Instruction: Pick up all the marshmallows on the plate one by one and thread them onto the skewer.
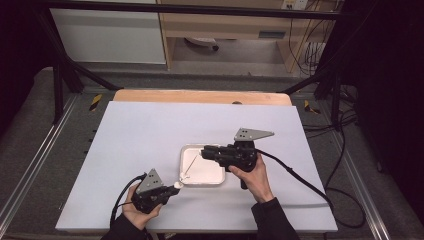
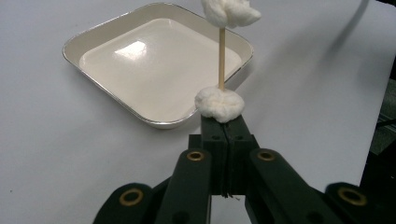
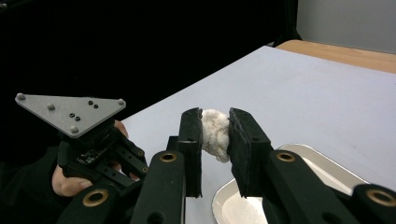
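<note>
The desk (image 1: 150, 145) lies under a white sheet, giving a plain, flat field; the work sits toward its five o'clock part, within reach of both hands. The cream tray (image 1: 215, 177) rests flat there, seemingly as a catch-place beneath the work. The left claw (image 1: 172, 189), at seven o'clock of the tray, has its jaws pressed fully together on the lower end of a thin wooden stick (image 2: 222, 58), just beneath a cotton wad (image 2: 219, 103) that sits on the jaw tips; this likely anchors the stick. The stick slants up over the tray toward one o'clock. The right claw (image 3: 215, 140), at the tray's three o'clock side, is clamped narrowly on the upper cotton wad (image 3: 215, 133), its pads squeezing the fluff, apparently to draw it off the stick.
</note>
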Demonstrator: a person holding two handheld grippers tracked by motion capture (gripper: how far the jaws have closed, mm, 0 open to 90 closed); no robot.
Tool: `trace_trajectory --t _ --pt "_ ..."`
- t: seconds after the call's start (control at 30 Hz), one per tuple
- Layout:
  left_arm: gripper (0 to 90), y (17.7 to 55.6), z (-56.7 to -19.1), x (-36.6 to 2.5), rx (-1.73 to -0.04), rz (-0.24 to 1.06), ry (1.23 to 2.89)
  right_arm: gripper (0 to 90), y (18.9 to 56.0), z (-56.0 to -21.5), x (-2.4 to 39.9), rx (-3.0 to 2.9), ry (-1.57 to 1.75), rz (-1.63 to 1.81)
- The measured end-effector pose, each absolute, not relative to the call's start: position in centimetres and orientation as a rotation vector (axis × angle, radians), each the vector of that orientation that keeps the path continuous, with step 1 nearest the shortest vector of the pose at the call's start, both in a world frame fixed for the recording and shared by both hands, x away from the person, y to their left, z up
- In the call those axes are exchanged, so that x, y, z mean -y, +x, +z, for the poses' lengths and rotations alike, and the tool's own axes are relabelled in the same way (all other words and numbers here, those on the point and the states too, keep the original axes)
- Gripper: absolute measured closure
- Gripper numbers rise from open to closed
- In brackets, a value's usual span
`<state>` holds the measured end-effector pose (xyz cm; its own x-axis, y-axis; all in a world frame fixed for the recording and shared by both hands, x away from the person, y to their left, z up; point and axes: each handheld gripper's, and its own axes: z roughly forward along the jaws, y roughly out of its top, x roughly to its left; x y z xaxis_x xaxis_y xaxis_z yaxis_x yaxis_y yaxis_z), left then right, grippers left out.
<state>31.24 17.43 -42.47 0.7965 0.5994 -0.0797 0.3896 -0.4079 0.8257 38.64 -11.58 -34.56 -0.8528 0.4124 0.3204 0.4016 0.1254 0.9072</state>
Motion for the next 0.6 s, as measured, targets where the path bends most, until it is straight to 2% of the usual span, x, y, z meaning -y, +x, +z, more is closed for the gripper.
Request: trace_trajectory --t 0.6 --pt "88.9 31.1 -42.6 -17.08 -0.7 0.306 2.088 77.0 39.14 -35.19 10.74 -2.451 0.88 1.864"
